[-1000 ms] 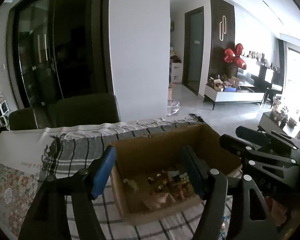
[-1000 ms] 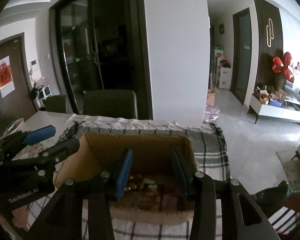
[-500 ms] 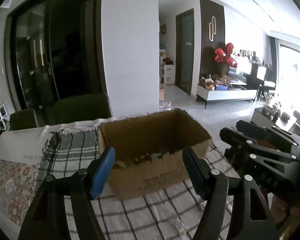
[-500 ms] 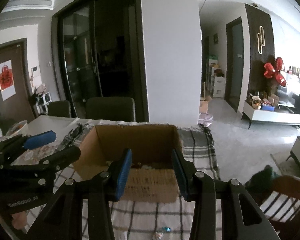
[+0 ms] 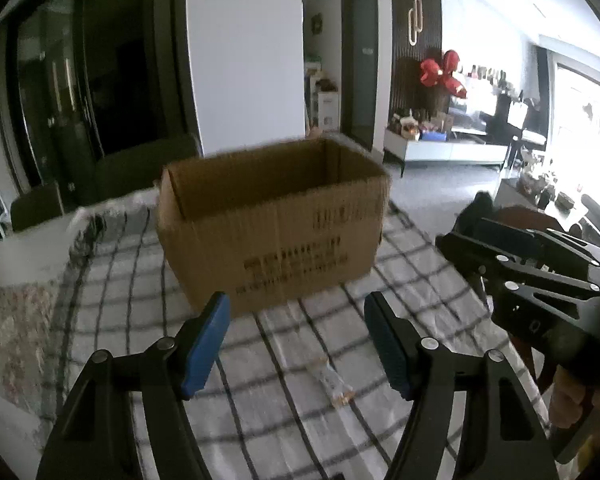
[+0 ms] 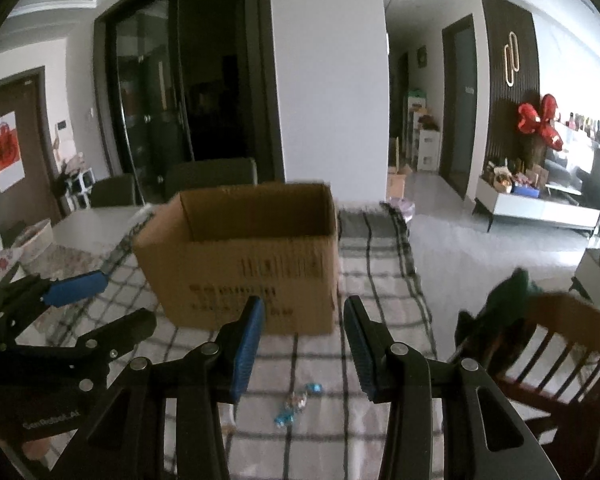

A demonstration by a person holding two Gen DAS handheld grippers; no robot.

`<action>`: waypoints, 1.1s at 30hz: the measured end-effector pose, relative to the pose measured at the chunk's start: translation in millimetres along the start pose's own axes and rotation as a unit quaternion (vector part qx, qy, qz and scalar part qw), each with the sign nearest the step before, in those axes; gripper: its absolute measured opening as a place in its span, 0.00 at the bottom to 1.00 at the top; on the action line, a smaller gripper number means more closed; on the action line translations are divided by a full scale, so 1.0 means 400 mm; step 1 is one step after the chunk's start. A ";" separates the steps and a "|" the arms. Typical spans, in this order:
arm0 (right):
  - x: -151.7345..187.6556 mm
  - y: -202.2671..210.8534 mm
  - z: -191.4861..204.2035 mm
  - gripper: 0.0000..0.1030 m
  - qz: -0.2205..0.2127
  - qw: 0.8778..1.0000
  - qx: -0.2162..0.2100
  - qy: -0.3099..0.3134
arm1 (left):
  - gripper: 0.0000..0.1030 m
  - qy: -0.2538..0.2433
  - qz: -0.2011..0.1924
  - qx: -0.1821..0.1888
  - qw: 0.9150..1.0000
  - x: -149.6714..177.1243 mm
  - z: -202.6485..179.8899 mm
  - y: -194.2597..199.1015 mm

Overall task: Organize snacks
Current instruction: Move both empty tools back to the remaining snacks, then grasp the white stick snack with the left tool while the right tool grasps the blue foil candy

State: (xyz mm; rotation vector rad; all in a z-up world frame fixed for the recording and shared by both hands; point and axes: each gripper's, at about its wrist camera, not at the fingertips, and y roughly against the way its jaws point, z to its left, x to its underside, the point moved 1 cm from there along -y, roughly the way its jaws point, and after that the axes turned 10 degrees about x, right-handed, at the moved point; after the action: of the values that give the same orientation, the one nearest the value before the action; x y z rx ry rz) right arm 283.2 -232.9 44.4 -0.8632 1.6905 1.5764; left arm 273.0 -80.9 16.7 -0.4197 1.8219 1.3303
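A: So, both claws have pulled back from over the box [image 5: 274, 220]?
B: Yes. The left claw [image 5: 296, 344] and right claw [image 6: 302, 344] are parted and empty, the left's jaws just narrowing slightly. The box now stands ahead; loose sweets [image 6: 296, 404] lie on the cloth [image 6: 380, 280] just below the right one, likely next.

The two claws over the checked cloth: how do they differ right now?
The left claw stands wider open than the right claw. Below the left claw lies a clear wrapper with orange bits; below the right claw lie blue-wrapped sweets. The left claw faces a corner of the cardboard box; the right claw faces its printed side. Both have blue pads and hold nothing.
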 end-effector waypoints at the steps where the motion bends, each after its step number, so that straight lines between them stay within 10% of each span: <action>1: 0.011 -0.004 -0.005 0.41 0.005 1.000 0.000 -0.001 | 0.64 0.002 0.006 0.001 1.000 0.010 0.000 -0.008; 33: 0.219 -0.205 -0.014 0.41 0.140 0.989 -0.037 -0.023 | 0.34 0.077 0.137 0.032 0.987 0.172 0.011 -0.267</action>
State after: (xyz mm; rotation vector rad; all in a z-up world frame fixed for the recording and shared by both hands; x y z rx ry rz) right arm 301.5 -245.3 -73.8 -0.6406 1.7903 1.8390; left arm 305.2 -104.9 -103.7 -0.2484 2.1035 1.4503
